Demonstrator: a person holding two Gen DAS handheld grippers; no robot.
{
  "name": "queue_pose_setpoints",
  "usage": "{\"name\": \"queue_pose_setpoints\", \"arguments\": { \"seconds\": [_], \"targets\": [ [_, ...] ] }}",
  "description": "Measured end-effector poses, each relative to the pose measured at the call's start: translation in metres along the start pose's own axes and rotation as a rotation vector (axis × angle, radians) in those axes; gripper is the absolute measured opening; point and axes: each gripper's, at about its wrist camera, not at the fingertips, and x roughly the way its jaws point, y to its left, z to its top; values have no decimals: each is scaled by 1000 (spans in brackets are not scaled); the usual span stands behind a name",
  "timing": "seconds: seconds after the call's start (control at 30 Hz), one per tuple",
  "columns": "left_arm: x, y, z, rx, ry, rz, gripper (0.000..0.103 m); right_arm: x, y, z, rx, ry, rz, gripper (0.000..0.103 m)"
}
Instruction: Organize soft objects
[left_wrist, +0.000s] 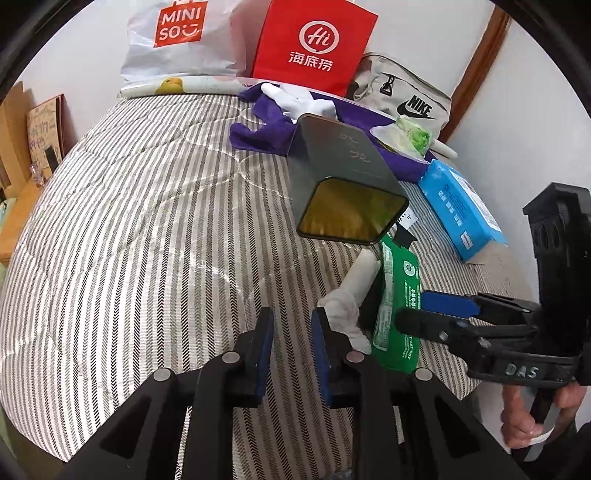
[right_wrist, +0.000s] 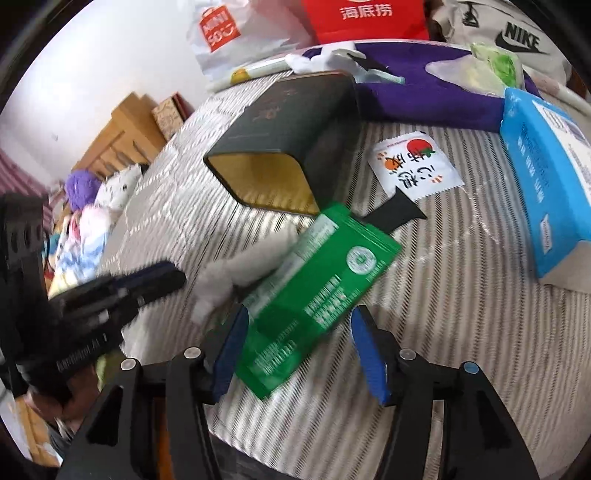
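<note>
A dark green tin box (left_wrist: 340, 177) lies on its side on the striped bed, its gold-lined mouth (right_wrist: 269, 181) facing me. A white sock (left_wrist: 351, 291) lies in front of it, next to a green soft pack (left_wrist: 397, 306). My left gripper (left_wrist: 291, 332) is open and empty, its right finger beside the sock's end. My right gripper (right_wrist: 299, 339) is open, and its fingers straddle the near end of the green pack (right_wrist: 317, 295), with gaps on both sides. The right gripper also shows in the left wrist view (left_wrist: 432, 310), the left one in the right wrist view (right_wrist: 162, 277).
A blue tissue pack (right_wrist: 546, 184), a white sachet (right_wrist: 415, 166) and a black scraper (right_wrist: 399, 210) lie to the right. A purple cloth (left_wrist: 273, 129), white socks (left_wrist: 303, 99), shopping bags (left_wrist: 314, 40) and a Nike bag (left_wrist: 410, 99) sit at the back. Plush toys (right_wrist: 110, 192) lie off the bed's left.
</note>
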Motion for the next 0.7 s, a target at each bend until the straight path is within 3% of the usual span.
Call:
{"name": "queue_pose_setpoints", "arguments": {
  "seconds": [0.03, 0.07, 0.1, 0.2, 0.33, 0.43, 0.5, 0.57, 0.67, 0.7],
  "targets": [
    [0, 1, 0, -4, 1, -3, 21, 1, 2, 2, 0, -12, -23, 49],
    [1, 2, 0, -6, 1, -4, 21, 3, 4, 3, -18, -21, -56, 16],
    [1, 3, 0, -11, 0, -5, 21, 6, 2, 4, -27, -6, -55, 5],
    [1, 3, 0, -14, -3, -23, 21, 2, -10, 3, -6, -11, -12, 4],
    [5, -2, 3, -4, 1, -38, 21, -14, -23, 0, -14, -22, -39, 0],
    [8, -8, 7, 12, 4, -64, 34, -31, -34, -5, -27, -33, -93, 0],
    [11, -14, 9, 35, 2, -73, 51, -41, -45, -10, -17, -37, -122, 0],
    [15, -20, 12, 62, -5, -67, 56, -48, -58, -12, 18, -31, -129, 5],
    [27, -22, 17, 59, 5, -39, 53, -47, -55, -11, 10, -37, -104, 8],
    [33, -22, 18, 61, 21, -41, 44, -43, -48, -9, -14, -30, -93, 17]
  ]
}}
